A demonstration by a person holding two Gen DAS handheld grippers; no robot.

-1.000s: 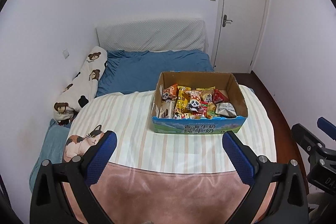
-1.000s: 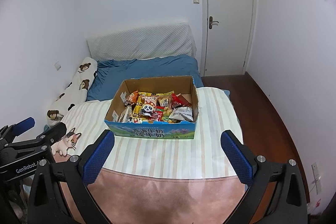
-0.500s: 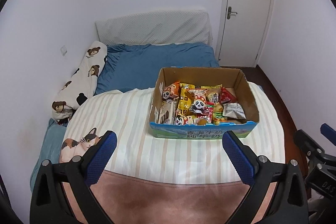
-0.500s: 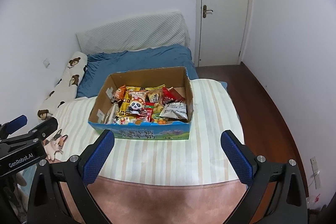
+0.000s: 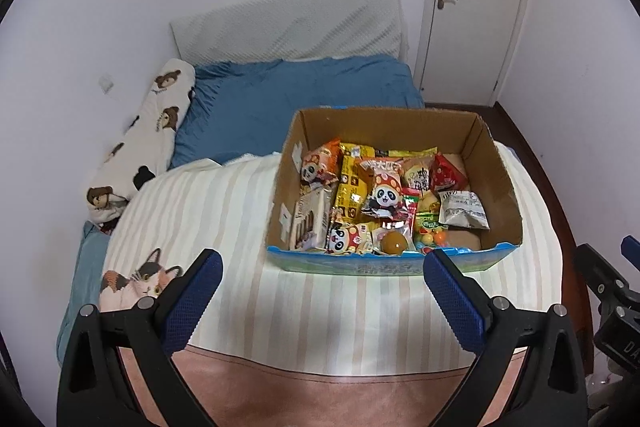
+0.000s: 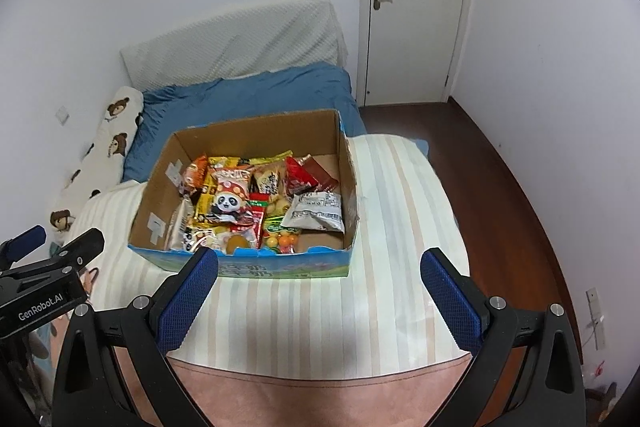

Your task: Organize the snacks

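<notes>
Nearest: a pink plush blanket edge (image 5: pixel 320 399) runs along the foot of the bed.

Left gripper (image 5: pixel 322 281), black frame with blue textured pads: jaws spread wide, nothing between them, hovering over the bedding short of the box. Right gripper (image 6: pixel 319 279), same build: also spread wide and empty, its left pad (image 6: pixel 188 297) overlapping the box's near wall in its own view; contact cannot be judged. Each gripper shows at the edge of the other's view.

Beyond the pink edge, a cream blanket with pale stripes (image 5: pixel 320 315) covers the bed; a calico cat print (image 5: pixel 138 279) sits at its left.

On the striped blanket, an open brown cardboard box with a blue printed near wall (image 6: pixel 280 267). The snack packets lie loose inside it, filling the floor from the left wall across; the far right corner shows bare cardboard. Visible among them: a red-and-white panda packet (image 5: pixel 382 195) near the middle, a silver-grey foil pouch (image 6: pixel 316 213) at the right, a red wrapper (image 5: pixel 448 175) behind it, yellow packets (image 5: pixel 352 187), a round amber jelly cup (image 5: pixel 394 243) at the near wall.

Farther: blue sheet (image 5: pixel 296 95), a long white bolster with bear prints (image 5: pixel 148 135) along the left wall, a white quilted headboard cover (image 6: pixel 236 39). Farthest: closed white door (image 6: pixel 416 3), dark wood floor (image 6: pixel 492 163) to the right of the bed.
</notes>
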